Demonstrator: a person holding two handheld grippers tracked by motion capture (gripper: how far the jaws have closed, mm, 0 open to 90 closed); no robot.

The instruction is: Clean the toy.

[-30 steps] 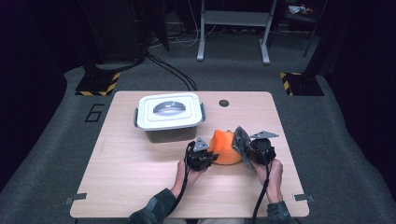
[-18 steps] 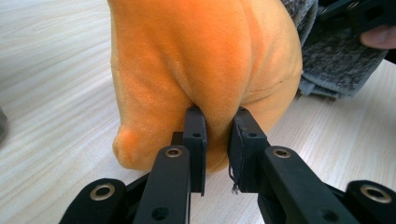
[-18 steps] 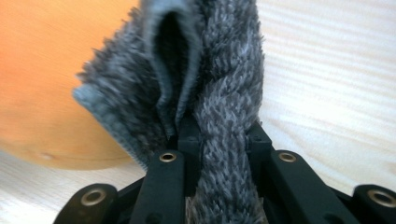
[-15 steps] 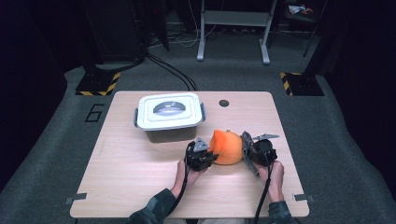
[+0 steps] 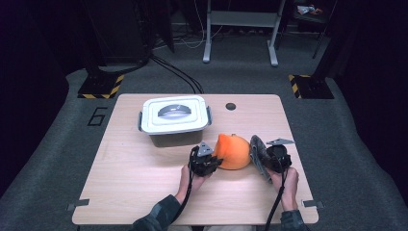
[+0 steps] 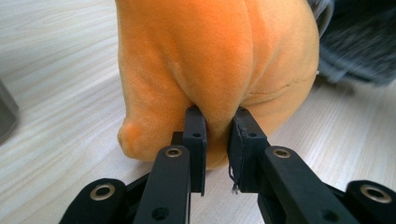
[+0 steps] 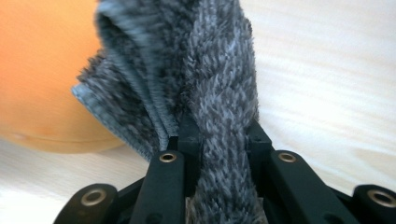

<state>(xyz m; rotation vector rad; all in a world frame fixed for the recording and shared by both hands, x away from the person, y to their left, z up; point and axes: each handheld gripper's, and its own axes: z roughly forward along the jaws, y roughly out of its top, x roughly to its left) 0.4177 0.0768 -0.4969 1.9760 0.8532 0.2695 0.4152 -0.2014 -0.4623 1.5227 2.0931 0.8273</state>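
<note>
Wide wooden table (image 5: 144,192) first, pale grain, standing on a dark grey floor with a black-and-yellow striped base off each far corner. Towards its far left sits a white lidded storage box (image 5: 174,119), grey recessed handle in the lid, latches at both ends, well apart from the action. Just beyond it, a small dark round hole (image 5: 231,106) in the tabletop.

Down to the near middle: an orange plush pumpkin (image 5: 233,151) rests on the wood between the two hands, its ribs and soft nap clear in the left gripper view (image 6: 215,60).

On its left side, the left gripper (image 5: 208,161) is clenched on the pumpkin, and from that gripper's own camera (image 6: 217,135) the two black pads pinch a fold of orange plush low on its side.

On the pumpkin's right side, the right gripper (image 5: 267,158) is clamped on a dark grey fuzzy cloth (image 5: 257,153), which stands up edge-on just beside the pumpkin. In the right gripper view (image 7: 224,154) a thick band of that cloth (image 7: 210,74) runs right through the closed jaws and fans out above them, the orange plush at the left behind it.
</note>
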